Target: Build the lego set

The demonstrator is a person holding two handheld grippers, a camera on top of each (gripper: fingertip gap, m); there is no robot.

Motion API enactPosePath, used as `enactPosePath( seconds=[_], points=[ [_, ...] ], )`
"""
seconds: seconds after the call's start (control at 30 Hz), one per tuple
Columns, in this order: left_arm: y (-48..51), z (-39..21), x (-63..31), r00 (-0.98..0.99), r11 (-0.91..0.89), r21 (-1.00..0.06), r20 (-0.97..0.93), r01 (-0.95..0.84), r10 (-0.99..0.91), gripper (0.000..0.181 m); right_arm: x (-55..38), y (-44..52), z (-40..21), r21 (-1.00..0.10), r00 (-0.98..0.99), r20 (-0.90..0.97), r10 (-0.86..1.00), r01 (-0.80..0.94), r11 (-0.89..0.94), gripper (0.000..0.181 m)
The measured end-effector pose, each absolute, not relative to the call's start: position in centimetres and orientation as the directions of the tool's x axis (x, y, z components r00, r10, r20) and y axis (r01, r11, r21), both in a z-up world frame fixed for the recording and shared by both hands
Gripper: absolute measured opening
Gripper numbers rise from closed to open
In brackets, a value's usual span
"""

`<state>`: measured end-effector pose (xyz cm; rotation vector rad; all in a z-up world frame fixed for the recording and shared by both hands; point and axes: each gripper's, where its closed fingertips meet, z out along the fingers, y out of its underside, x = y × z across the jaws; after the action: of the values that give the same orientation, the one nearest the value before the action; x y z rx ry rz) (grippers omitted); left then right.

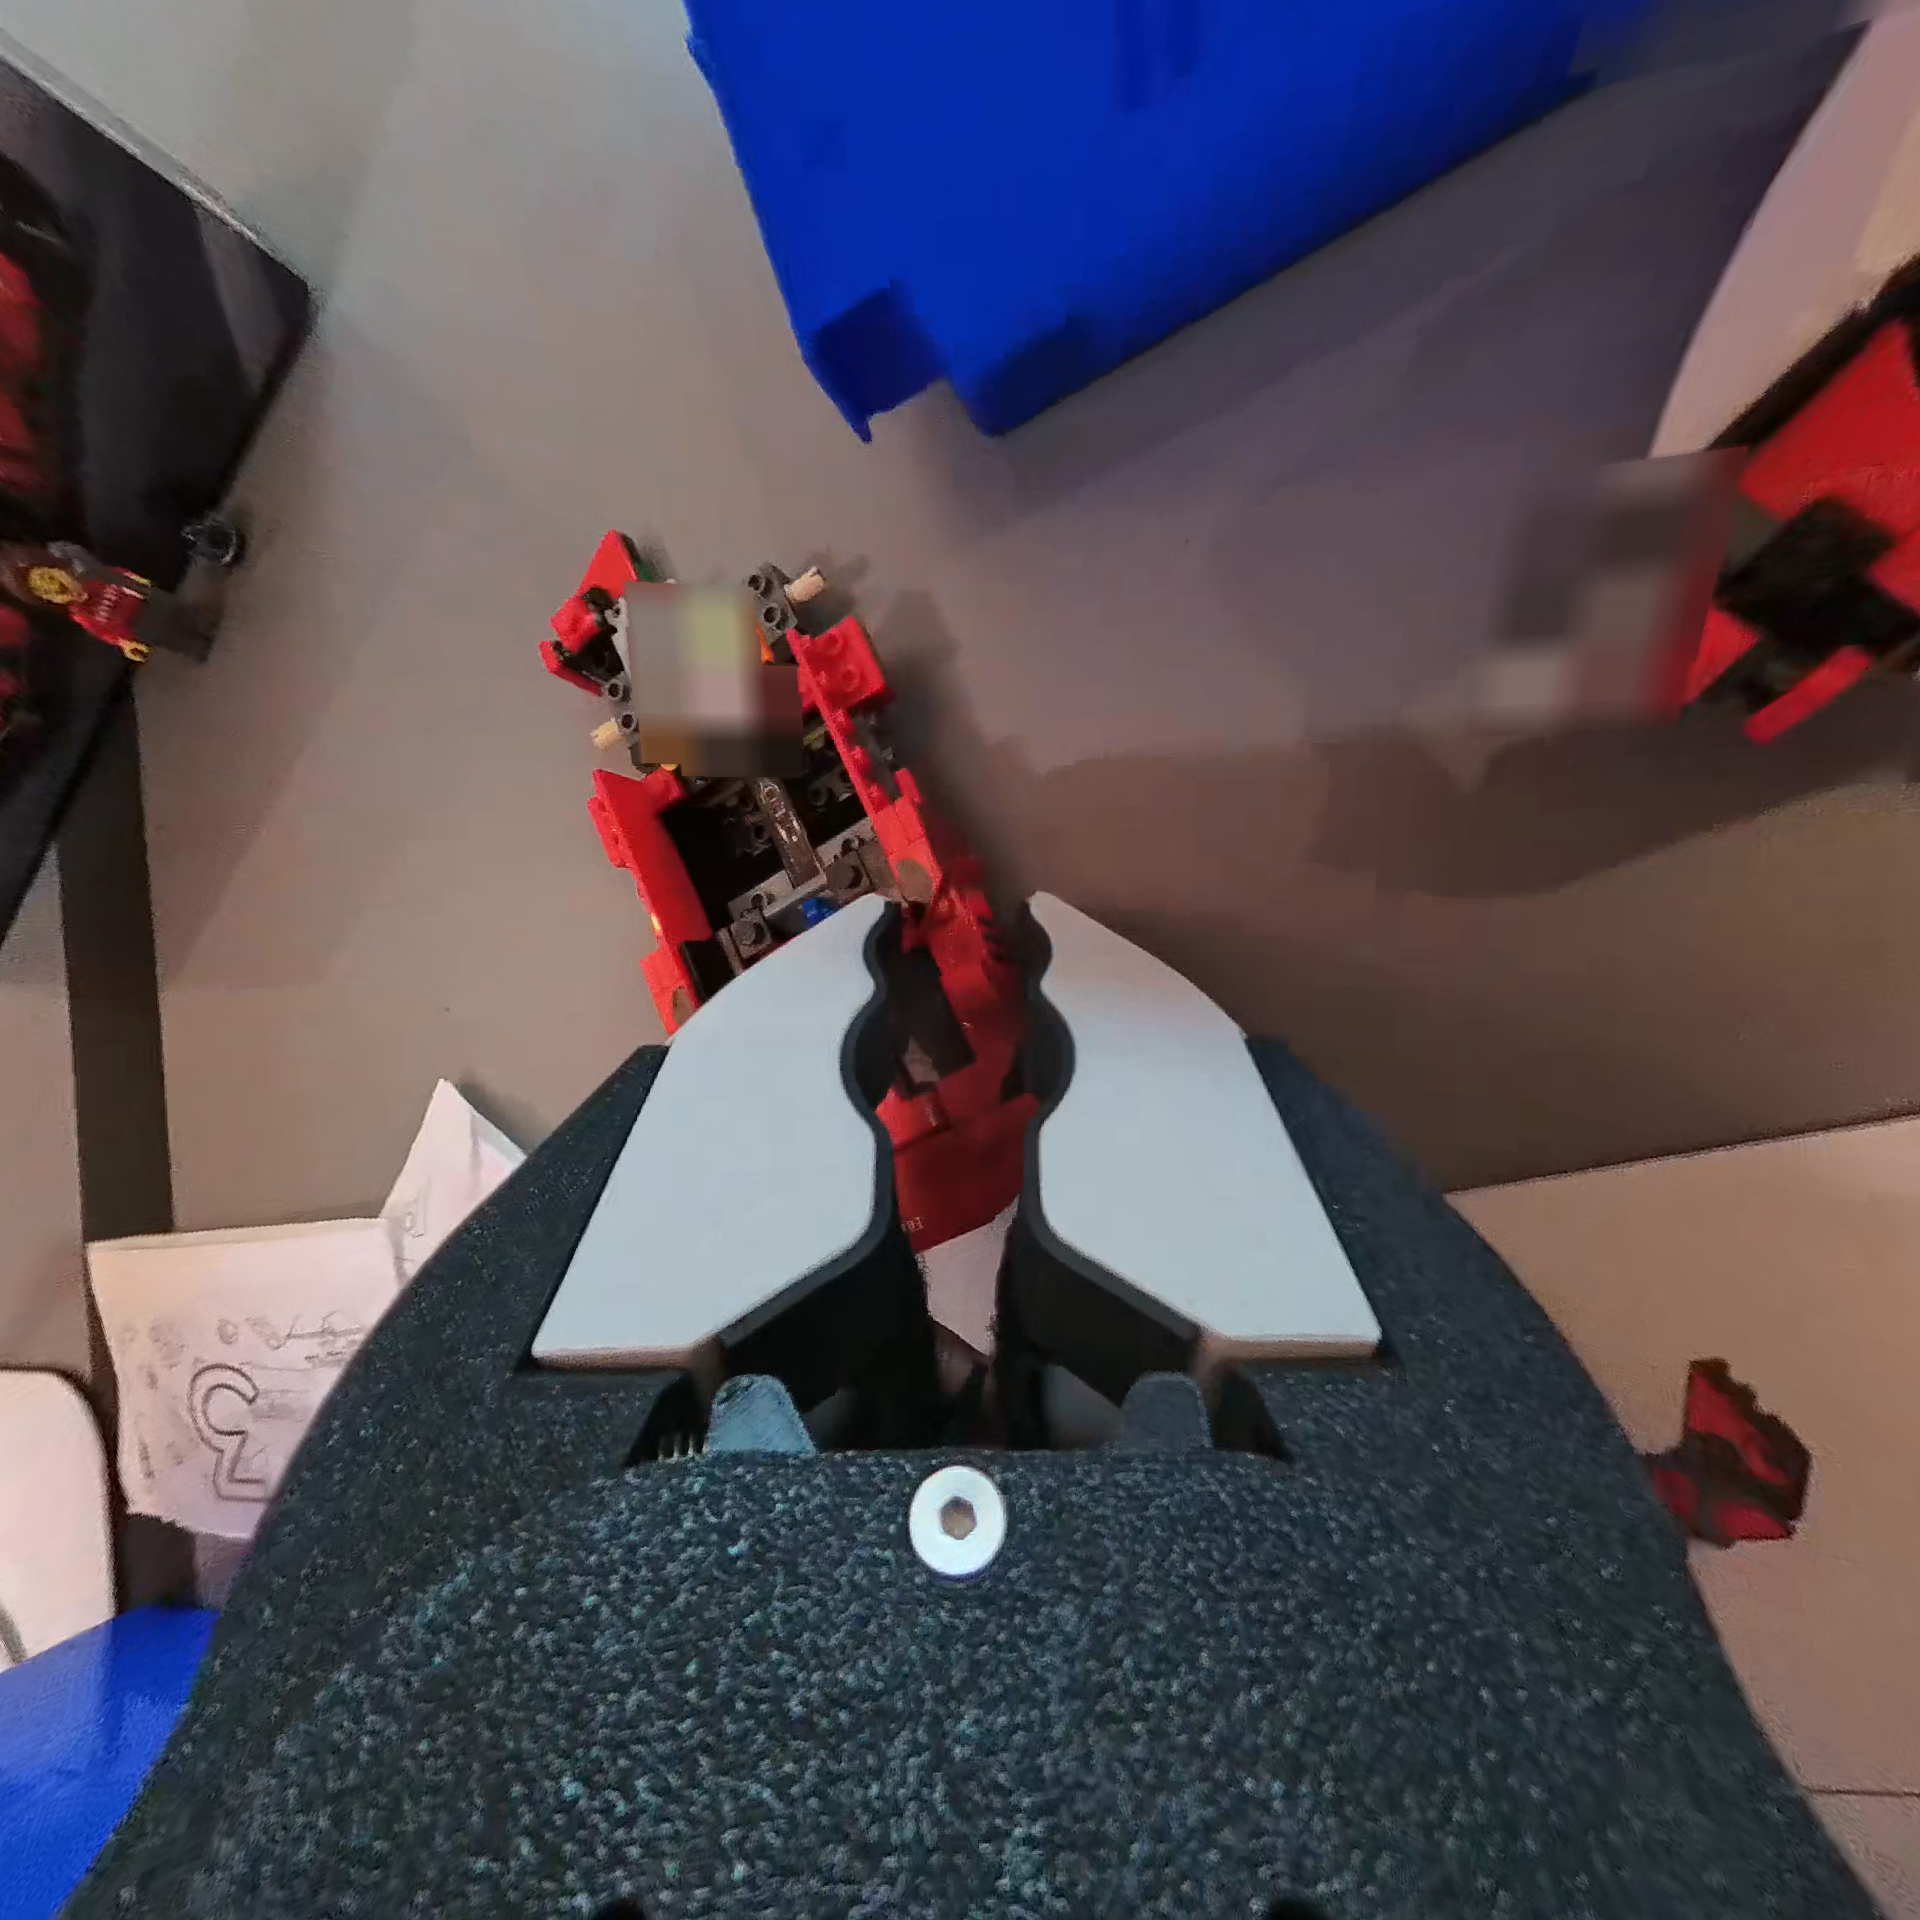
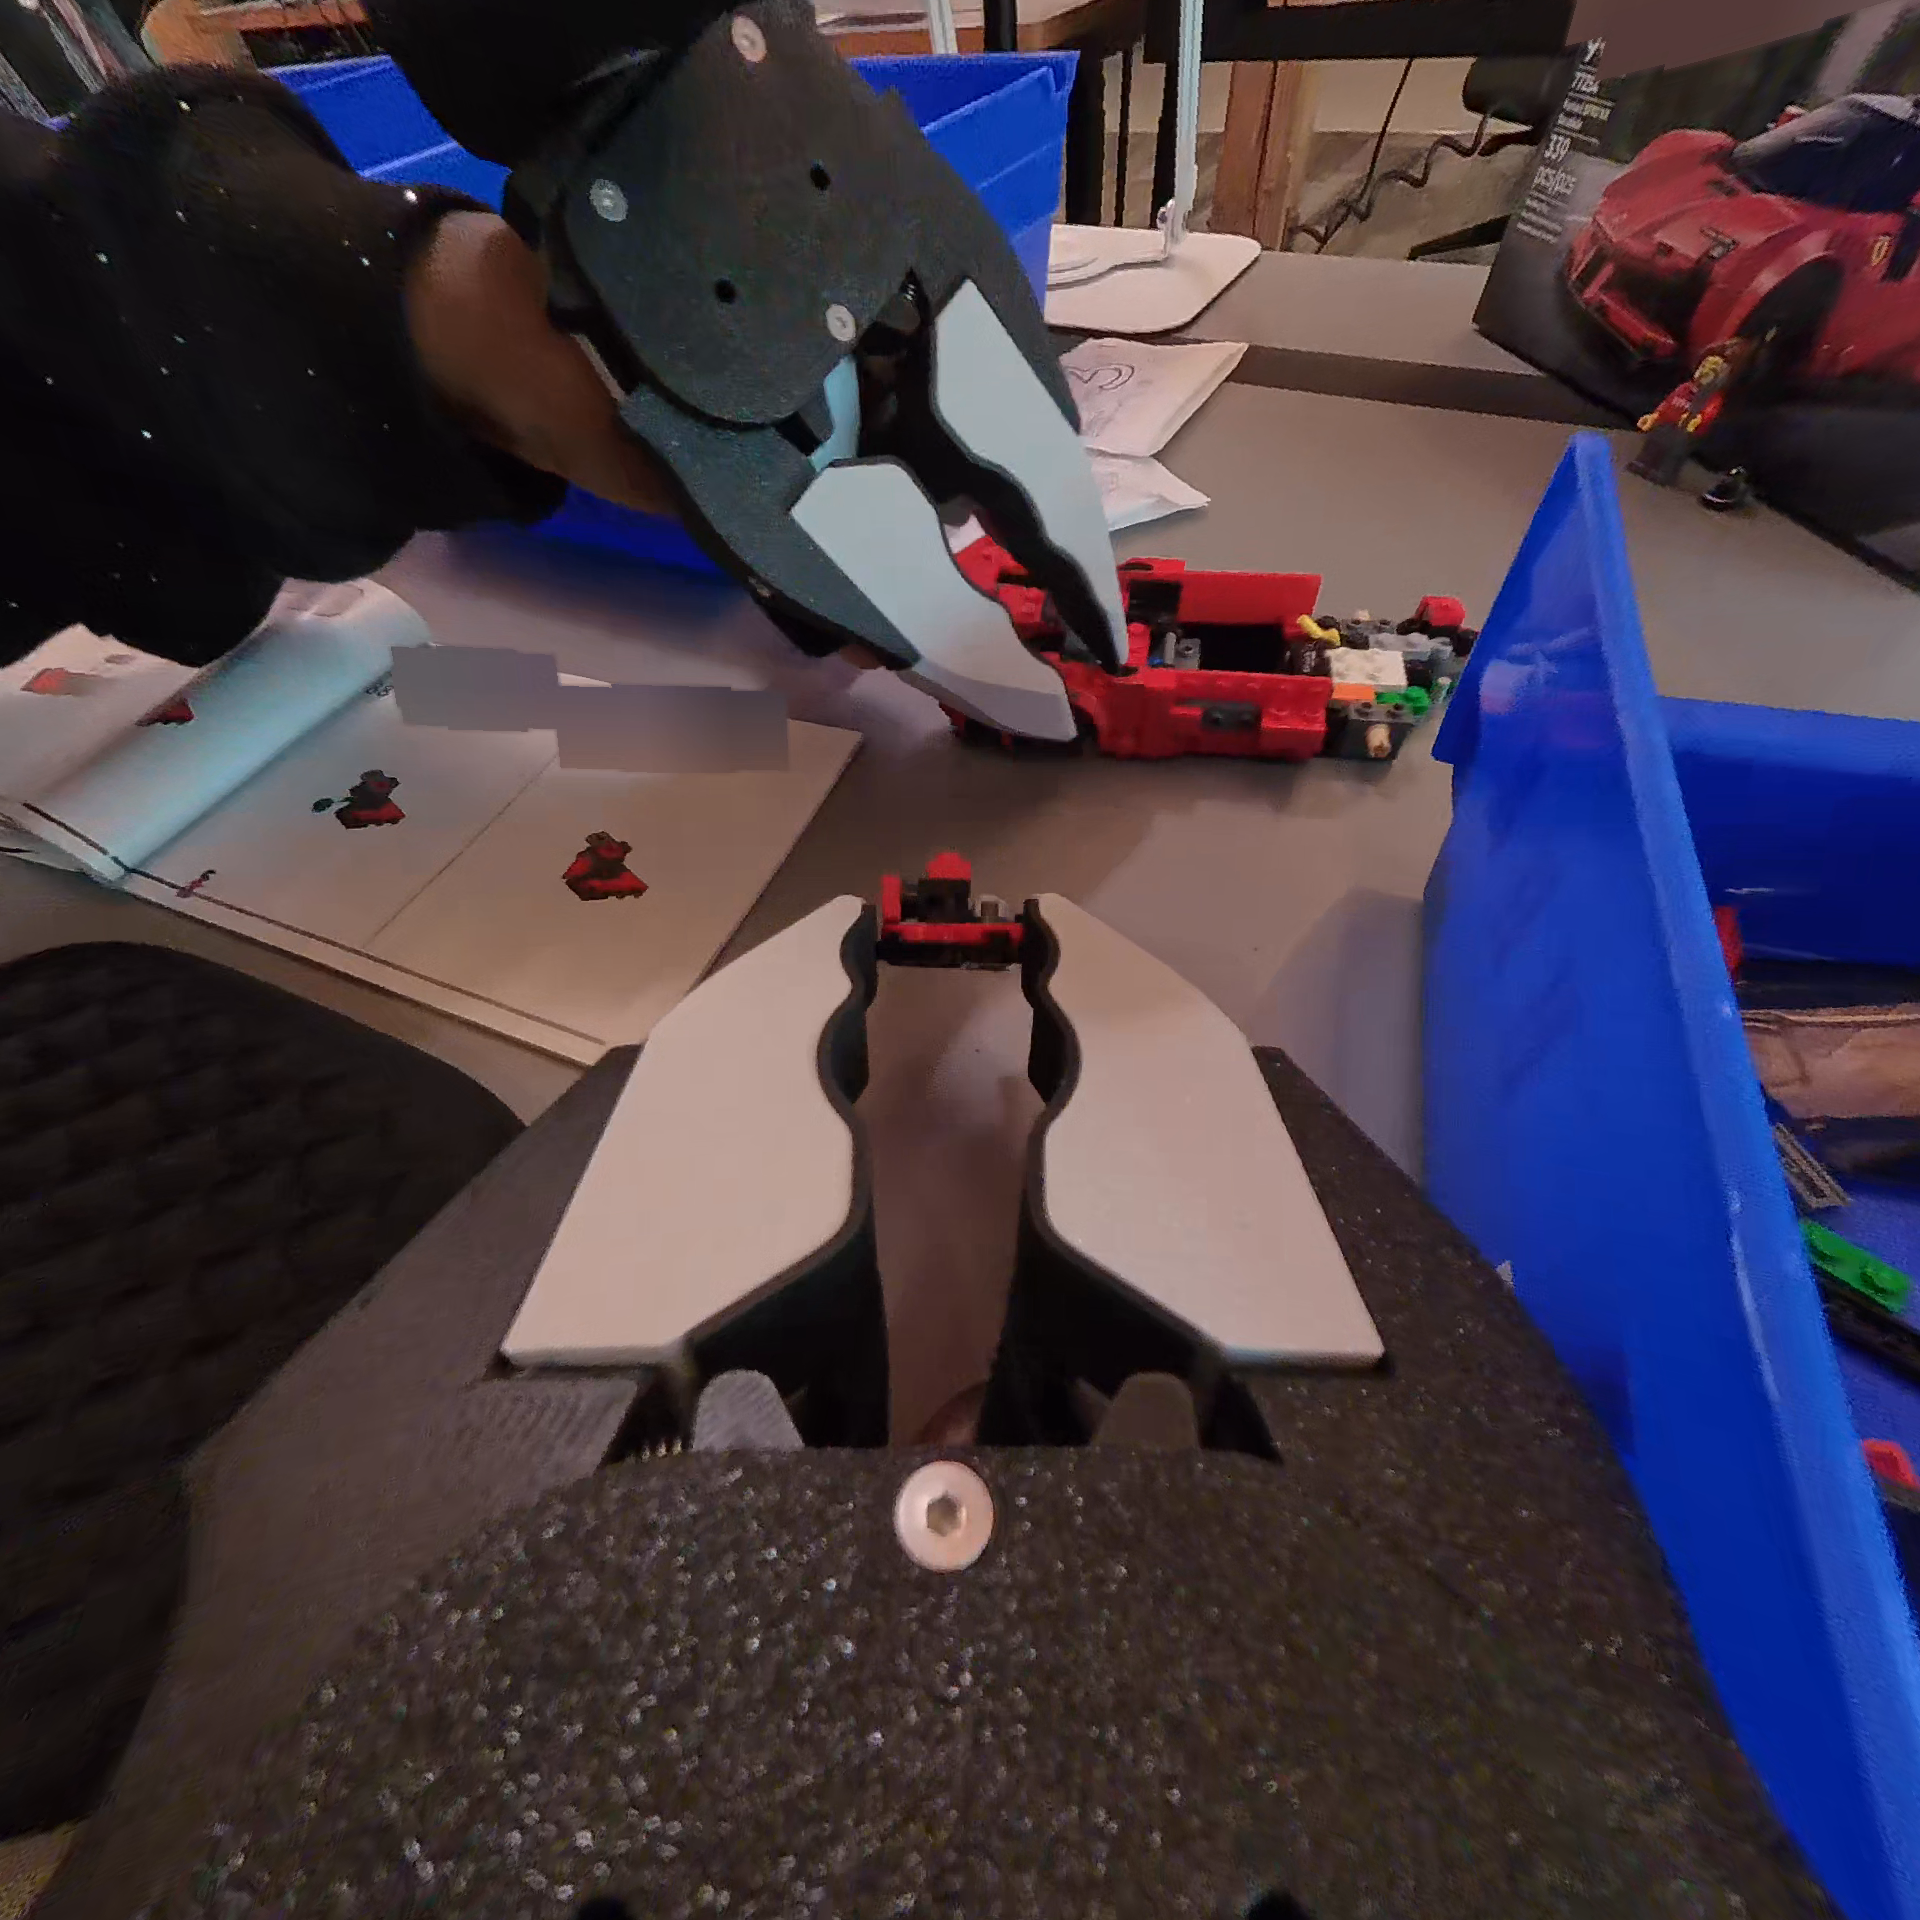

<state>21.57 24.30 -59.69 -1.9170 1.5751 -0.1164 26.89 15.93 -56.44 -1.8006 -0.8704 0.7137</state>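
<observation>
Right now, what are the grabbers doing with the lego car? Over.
Left gripper shut on car, one end, on the table. Right gripper shut on small piece, short of car. Blue bin close on the right; path clear.

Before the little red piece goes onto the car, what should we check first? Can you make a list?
1. Left gripper holding the car steady: ok, its fingers are closed on the car's red end.
2. Right gripper holding the little red piece: ok, it is pinched at the fingertips.
3. Car flat on the table: ok, seen from the right wrist view.
4. Path from piece to car: ok, only bare table lies between them.
5. Instruction book open: ok, it lies beside the car.
6. Which spot on the car the piece fits: cannot tell.
</observation>
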Motion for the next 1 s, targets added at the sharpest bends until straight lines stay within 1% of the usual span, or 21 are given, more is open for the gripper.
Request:
enactPosePath(
  seconds=[0.1, 0.2, 0.3, 0.43, 0.57, 0.7, 0.87, 1.0],
  points=[
    [23.7, -59.7, 20.7, 0.235, -0.051, -0.496, -0.315, -0.867, -0.919, 0.018, 27.4, 16.2, -56.5, -0.930, 0.581, -0.077, 0.810, 0.251, -0.268, 0.027],
    [22.3, -59.6, 20.1, 0.208, -0.060, -0.497, -0.248, -0.866, -0.946, 0.018, 28.4, 16.6, -56.7, -0.926, 0.602, -0.069, 0.795, 0.258, -0.275, 0.027],
    [21.1, -59.6, 18.9, 0.188, -0.069, -0.473, -0.210, -0.878, -0.959, 0.017, 29.6, 17.0, -56.9, -0.922, 0.620, -0.060, 0.782, 0.267, -0.282, 0.027],
    [20.4, -59.7, 17.4, 0.170, -0.057, -0.456, -0.209, -0.888, -0.963, 0.017, 29.7, 16.7, -56.7, -0.925, 0.582, -0.093, 0.808, 0.249, -0.286, 0.027],
    [19.5, -59.6, 16.3, 0.162, -0.062, -0.454, -0.185, -0.889, -0.969, 0.018, 28.7, 16.0, -57.4, -0.897, 0.544, -0.119, 0.831, 0.300, -0.325, 0.027],
    [19.2, -58.6, 16.0, 0.164, -0.041, -0.485, -0.214, -0.874, -0.963, 0.020, 27.9, 15.8, -58.3, -0.865, 0.554, -0.104, 0.826, 0.359, -0.350, 0.027],
    [19.2, -55.1, 17.2, 0.211, 0.010, -0.623, -0.281, -0.782, -0.936, 0.022, 29.3, 14.6, -59.2, -0.838, 0.604, -0.119, 0.788, 0.364, -0.406, 0.026],
    [16.8, -52.8, 17.8, 0.208, 0.039, -0.695, -0.268, -0.718, -0.941, 0.024, 30.5, 12.7, -60.5, -0.792, 0.610, -0.111, 0.785, 0.424, -0.441, 0.026]
  ],
)
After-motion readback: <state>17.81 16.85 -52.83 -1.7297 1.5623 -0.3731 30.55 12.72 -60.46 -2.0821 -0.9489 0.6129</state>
